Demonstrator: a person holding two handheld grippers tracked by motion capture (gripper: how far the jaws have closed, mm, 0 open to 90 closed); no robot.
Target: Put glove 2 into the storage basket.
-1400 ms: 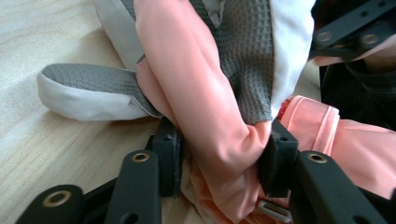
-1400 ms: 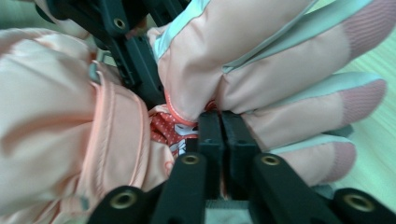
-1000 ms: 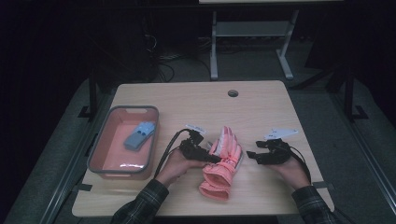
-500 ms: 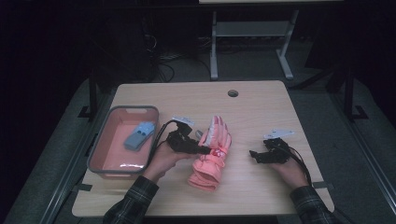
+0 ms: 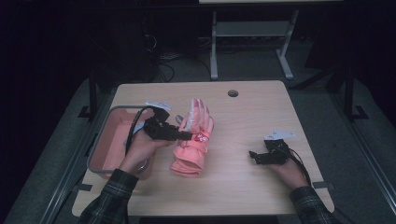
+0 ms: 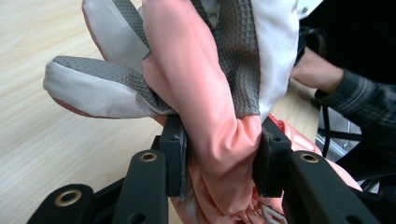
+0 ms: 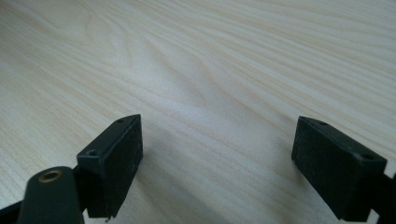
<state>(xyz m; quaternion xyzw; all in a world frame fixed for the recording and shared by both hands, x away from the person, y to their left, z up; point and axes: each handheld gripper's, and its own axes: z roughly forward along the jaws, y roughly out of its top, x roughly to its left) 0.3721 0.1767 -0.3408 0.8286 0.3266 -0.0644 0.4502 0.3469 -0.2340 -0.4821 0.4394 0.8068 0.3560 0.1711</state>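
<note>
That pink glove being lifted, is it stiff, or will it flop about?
Probably floppy: the glove bunches where the left gripper pinches it, and its cuff sags to the table. It looks padded, so likely light. The textured grey palm should resist slipping.

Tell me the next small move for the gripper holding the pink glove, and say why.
Probably carry the pink glove sideways toward the pink bin beside it. The left gripper is clamped on the glove's middle, its cuff end drooping toward the table, so the grip looks secure enough to travel. The right gripper sits apart with jaws wide, having just been opening, nothing between them.
</note>
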